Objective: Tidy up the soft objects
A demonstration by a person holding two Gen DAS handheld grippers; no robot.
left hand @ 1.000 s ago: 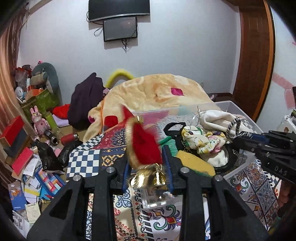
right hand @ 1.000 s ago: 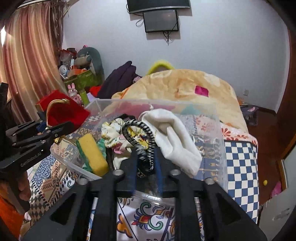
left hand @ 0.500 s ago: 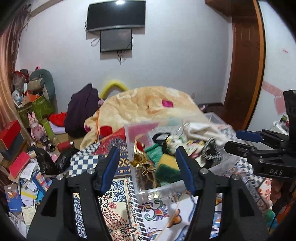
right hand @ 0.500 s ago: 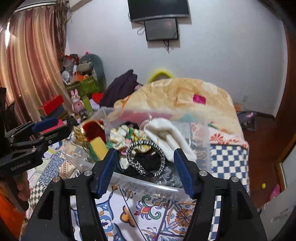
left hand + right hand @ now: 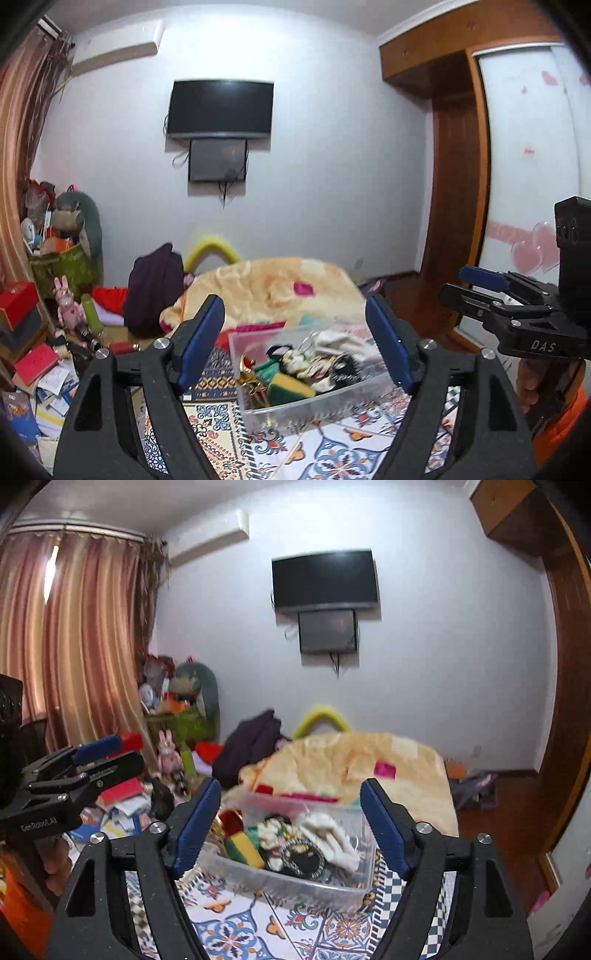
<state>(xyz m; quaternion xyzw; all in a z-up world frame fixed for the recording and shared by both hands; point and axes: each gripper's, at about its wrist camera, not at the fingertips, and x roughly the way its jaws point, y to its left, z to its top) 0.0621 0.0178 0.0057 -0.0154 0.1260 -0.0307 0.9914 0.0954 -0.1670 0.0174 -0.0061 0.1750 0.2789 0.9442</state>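
**Both grippers spread wide above the filled bin**

We see the left gripper [image 5: 295, 339] with its blue-padded fingers released and nothing between them; the right gripper [image 5: 290, 821] is spread just as wide and equally empty. Each hangs above and apart from the clear plastic storage bin [image 5: 284, 880], which sits on the patterned floral cloth [image 5: 236, 932].

Inside the bin lie the soft things: a yellow-and-green sponge [image 5: 290, 384] near the left end, a red and gold ornament [image 5: 229, 821] just beside it, a cream-white cloth [image 5: 330, 836] toward the right, a black-and-white braided ring [image 5: 303, 858] in front of that cloth, and a floral fabric piece [image 5: 271, 829] between them.

Behind the bin we see a peach blanket [image 5: 284, 284], and a black television [image 5: 325, 579] on the white wall.
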